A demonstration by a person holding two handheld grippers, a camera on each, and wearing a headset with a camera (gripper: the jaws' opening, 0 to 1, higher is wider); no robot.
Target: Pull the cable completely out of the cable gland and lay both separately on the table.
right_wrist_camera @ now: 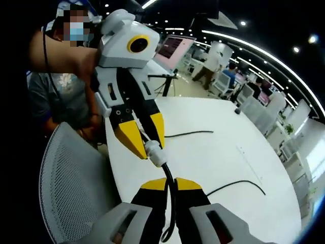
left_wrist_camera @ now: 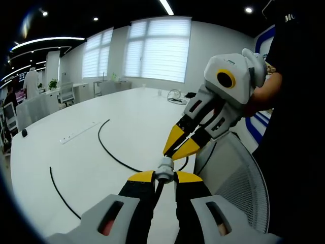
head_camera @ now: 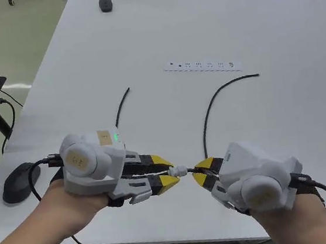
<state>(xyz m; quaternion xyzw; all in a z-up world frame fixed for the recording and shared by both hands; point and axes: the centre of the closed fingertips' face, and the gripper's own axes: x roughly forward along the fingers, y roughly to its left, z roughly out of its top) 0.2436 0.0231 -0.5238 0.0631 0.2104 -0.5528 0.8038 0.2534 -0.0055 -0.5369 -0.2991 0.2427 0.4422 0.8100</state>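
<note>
A small white cable gland (head_camera: 179, 171) hangs above the table's near edge, between my two grippers. My left gripper (head_camera: 170, 174) is shut on it; the gland (left_wrist_camera: 165, 169) sits between its yellow tips. My right gripper (head_camera: 199, 172) is shut on the black cable (right_wrist_camera: 171, 189) just beside the gland (right_wrist_camera: 154, 151). The long black cable (head_camera: 209, 111) curves away from my right gripper across the table. In the left gripper view my right gripper (left_wrist_camera: 179, 147) comes in from the upper right. In the right gripper view my left gripper (right_wrist_camera: 144, 138) reaches down from above.
A second, shorter black cable (head_camera: 122, 106) lies on the white table (head_camera: 271, 33). A white power strip (head_camera: 202, 65) lies further back. A black mouse (head_camera: 18, 182) sits at the table's left edge and a dark round object (head_camera: 105, 4) at the far end. A mesh chair (right_wrist_camera: 71, 178) stands below.
</note>
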